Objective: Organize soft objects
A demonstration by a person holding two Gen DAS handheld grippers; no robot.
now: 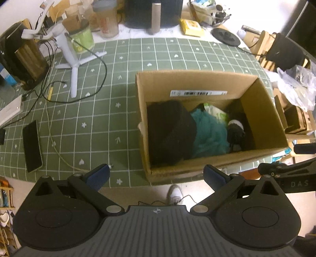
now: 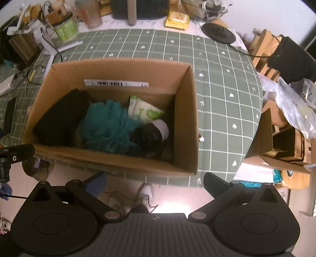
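Note:
An open cardboard box (image 1: 264,110) (image 2: 185,110) stands on the green checked tablecloth near the table's front edge. Inside lie a black soft item (image 1: 169,130) (image 2: 59,118), a teal fluffy item (image 1: 209,134) (image 2: 108,126), a white-and-green pack (image 1: 215,112) (image 2: 144,112) and a black item with a white band (image 1: 236,130) (image 2: 156,132). My left gripper (image 1: 157,175) is open and empty, held above the floor just in front of the box. My right gripper (image 2: 155,182) is open and empty, also in front of the box.
A phone (image 1: 32,146), cables and a white tripod stand (image 1: 73,59) lie left of the box. Jars, a dark appliance (image 1: 152,11) and a yellow pack (image 1: 191,27) line the back. A wooden chair with black cloth (image 2: 290,57), plastic bags and another carton (image 2: 280,146) stand at the right.

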